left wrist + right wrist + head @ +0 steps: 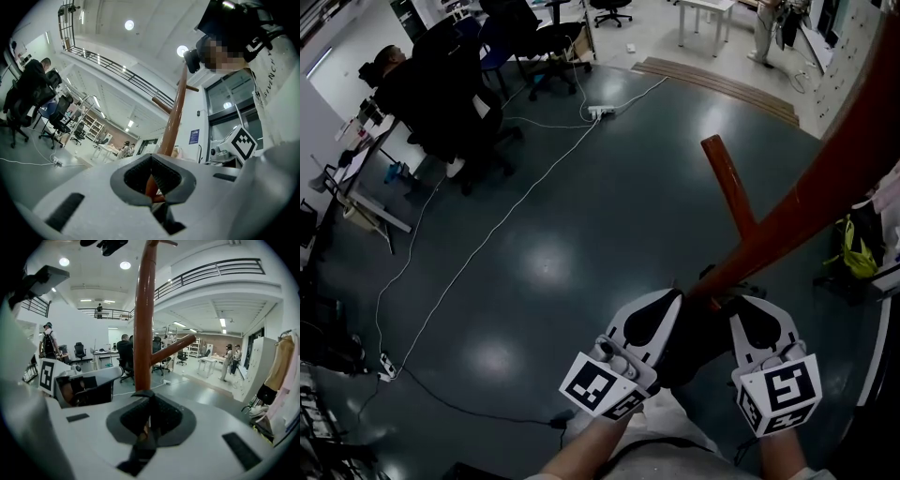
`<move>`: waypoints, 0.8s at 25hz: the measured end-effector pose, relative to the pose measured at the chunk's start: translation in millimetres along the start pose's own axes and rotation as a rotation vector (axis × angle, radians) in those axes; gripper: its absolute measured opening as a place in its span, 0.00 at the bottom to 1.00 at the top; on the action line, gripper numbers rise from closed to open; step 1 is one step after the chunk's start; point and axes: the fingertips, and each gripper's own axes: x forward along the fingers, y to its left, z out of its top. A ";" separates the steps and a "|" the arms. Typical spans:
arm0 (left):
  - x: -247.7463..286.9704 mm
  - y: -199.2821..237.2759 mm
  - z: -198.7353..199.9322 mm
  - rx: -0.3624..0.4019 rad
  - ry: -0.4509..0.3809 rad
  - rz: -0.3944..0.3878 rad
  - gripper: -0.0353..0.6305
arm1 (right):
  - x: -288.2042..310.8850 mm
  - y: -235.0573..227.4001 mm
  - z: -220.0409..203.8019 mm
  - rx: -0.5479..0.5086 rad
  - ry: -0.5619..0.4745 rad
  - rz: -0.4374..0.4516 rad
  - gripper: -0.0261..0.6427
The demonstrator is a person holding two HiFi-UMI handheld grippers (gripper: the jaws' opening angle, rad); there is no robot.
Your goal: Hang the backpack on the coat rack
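Note:
The coat rack's red-brown pole [806, 202] runs from the upper right down to between my two grippers, and one peg [729, 183] sticks out toward the floor side. A black mass, the backpack [698, 342], sits between the grippers against the pole. The left gripper [673, 300] and the right gripper [741, 307] flank it, tips close to the pole. In the left gripper view the gripper [152, 187] is shut, a black strap [165, 218] leaving its seam, with the pole [174, 122] just beyond. In the right gripper view the gripper [145, 427] is shut on a black strap [139, 448] before the pole [144, 319].
Black office chairs [450, 94] and a seated person stand at the far left. A white cable with a power strip [600, 112] crosses the dark floor. A yellow and black bag [858, 248] lies at the right. Hanging clothes [281, 362] are at the right edge.

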 end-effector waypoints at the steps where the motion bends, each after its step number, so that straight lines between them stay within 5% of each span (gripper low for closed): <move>1: 0.3 0.2 0.9 0.000 -0.001 0.002 0.07 | 2.1 0.1 -2.1 0.001 0.020 0.002 0.08; 20: 2.1 4.0 -0.5 -0.008 -0.011 0.023 0.07 | 16.6 15.9 -9.8 -0.227 0.254 0.213 0.10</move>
